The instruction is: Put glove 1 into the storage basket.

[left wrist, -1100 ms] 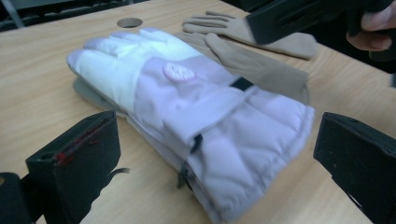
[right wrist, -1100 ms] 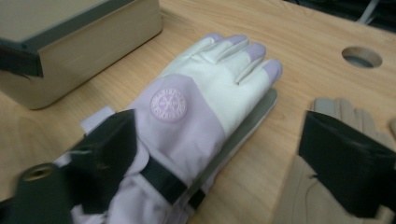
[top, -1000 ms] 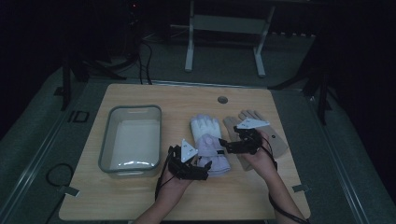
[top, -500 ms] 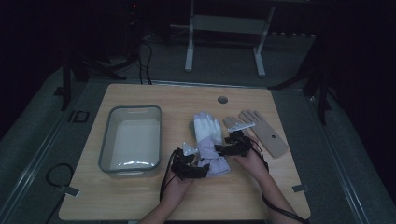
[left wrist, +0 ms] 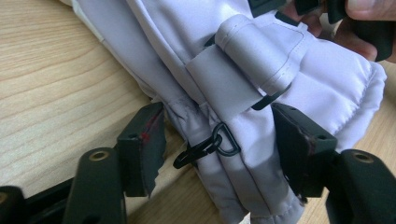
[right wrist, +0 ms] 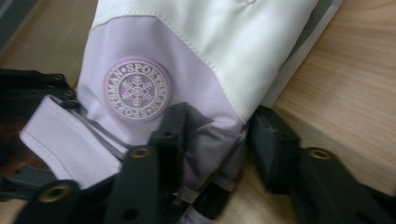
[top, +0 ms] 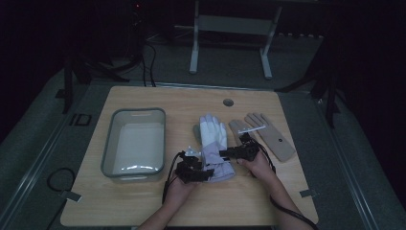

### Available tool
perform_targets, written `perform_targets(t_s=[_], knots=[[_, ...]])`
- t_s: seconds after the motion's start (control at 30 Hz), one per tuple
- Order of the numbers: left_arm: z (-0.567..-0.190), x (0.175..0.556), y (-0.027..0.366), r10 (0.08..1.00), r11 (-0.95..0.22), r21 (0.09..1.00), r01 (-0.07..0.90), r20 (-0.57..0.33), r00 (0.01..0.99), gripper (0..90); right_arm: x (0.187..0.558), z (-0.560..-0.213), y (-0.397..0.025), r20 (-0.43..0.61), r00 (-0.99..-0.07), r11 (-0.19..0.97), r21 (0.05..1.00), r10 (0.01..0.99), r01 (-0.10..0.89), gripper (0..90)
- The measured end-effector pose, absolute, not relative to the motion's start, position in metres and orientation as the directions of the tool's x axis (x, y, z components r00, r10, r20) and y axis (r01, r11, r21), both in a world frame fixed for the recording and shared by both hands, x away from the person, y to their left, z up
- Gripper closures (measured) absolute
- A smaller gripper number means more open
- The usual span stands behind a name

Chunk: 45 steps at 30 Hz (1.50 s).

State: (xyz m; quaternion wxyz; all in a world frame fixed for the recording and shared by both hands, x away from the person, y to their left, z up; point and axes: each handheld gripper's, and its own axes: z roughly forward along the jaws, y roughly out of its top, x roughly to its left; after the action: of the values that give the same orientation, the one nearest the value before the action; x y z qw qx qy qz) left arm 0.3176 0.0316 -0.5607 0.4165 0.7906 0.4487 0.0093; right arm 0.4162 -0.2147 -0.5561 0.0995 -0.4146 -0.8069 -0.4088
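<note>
A white and lilac padded glove lies palm down in the middle of the table, fingers pointing away. My left gripper is at its cuff, open, its jaws straddling the cuff edge where a small black clip hangs. My right gripper comes in from the other side, its jaws pressed on the lilac cuff fabric just below a round snowflake badge. A tan glove lies flat to the right.
A clear plastic bin stands at the left of the table, nothing visible inside. A round hole sits near the table's far edge. Bare wood stretches along the front edge.
My right gripper has moved left off the tan glove onto the white glove's cuff. My left gripper has edged right, up to the cuff.
</note>
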Motion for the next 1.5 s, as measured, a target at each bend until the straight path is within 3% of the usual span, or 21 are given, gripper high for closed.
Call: perform_targets(t_s=[0.17, 0.3, 0.47, 1.5], knots=[[-0.558, 0.322, 0.033, 0.701, -0.264, 0.644, 0.718, -0.384, 0.601, 51.4, 0.406, -0.545, -0.203, 0.380, -0.662, 0.373, 0.600, 0.646, 0.708, 76.3], [-0.555, 0.321, 0.033, 0.699, -0.276, 0.639, 0.718, -0.379, 0.606, 63.2, 0.393, -0.534, -0.186, 0.196, -0.691, 0.463, 0.612, 0.696, 0.641, 79.0], [-0.551, 0.322, 0.033, 0.698, -0.273, 0.622, 0.734, -0.397, 0.596, 71.2, 0.384, -0.529, -0.175, 0.084, -0.691, 0.506, 0.619, 0.718, 0.600, 80.6], [-0.475, 0.334, 0.056, 0.617, -0.432, 0.648, 0.627, -0.295, 0.729, 74.1, 0.371, -0.460, -0.163, 0.081, -0.661, 0.429, 0.701, 0.746, 0.570, 81.6]])
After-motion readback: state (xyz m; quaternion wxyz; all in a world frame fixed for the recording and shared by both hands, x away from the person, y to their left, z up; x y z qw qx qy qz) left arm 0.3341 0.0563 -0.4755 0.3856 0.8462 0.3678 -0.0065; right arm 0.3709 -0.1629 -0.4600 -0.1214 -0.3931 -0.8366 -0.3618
